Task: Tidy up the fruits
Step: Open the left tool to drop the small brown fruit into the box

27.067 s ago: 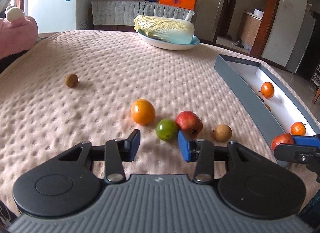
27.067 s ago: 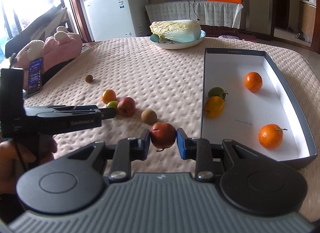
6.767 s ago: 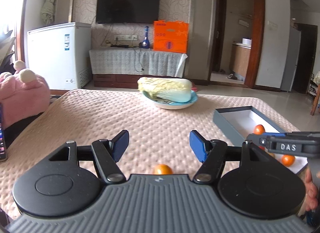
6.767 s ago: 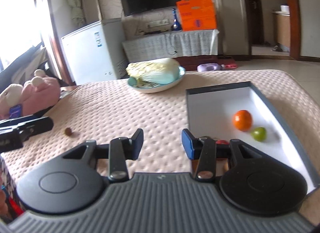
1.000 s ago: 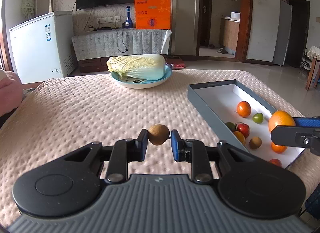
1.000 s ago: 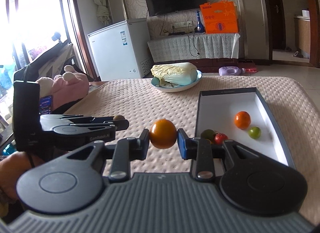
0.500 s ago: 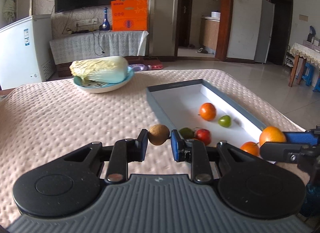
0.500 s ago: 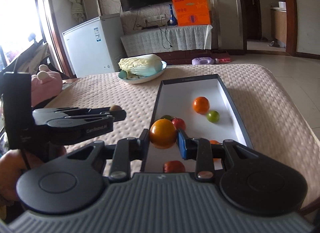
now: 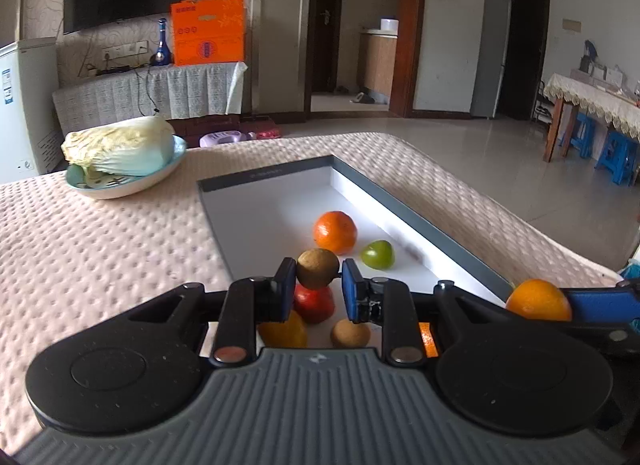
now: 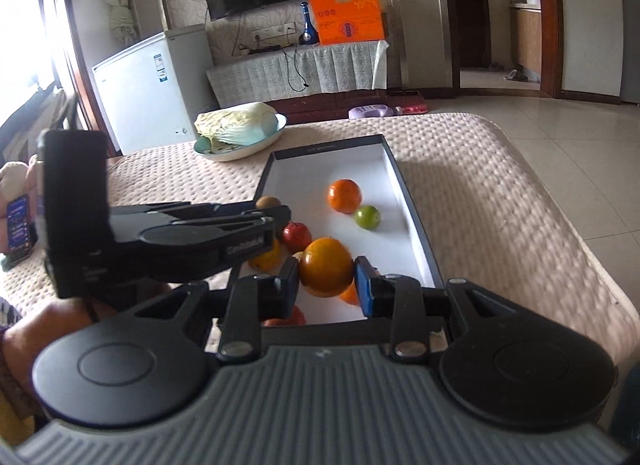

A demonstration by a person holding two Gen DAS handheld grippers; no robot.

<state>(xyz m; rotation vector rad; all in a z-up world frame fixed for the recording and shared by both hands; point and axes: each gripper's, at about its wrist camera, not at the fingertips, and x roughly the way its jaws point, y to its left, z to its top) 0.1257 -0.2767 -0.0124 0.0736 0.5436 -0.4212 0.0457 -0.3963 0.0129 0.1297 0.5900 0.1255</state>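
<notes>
Over the box (image 9: 420,225): both grippers hovered
Left gripper (image 9: 318,285): clamped tight on brown fruit (image 9: 318,268)
Right gripper (image 10: 326,279): pinched large orange (image 10: 326,272)
Box floor: tangerine (image 9: 335,232), green fruit (image 9: 378,254), red fruit (image 9: 316,304)

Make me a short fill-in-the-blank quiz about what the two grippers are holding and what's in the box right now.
1. The left gripper is shut on a small ____ fruit.
2. The right gripper is shut on an ____.
3. Both grippers are above the grey box, whose inside is ____.
4. Beyond the box, a plate carries a ____.

Missing words: brown; orange; white; cabbage
</notes>
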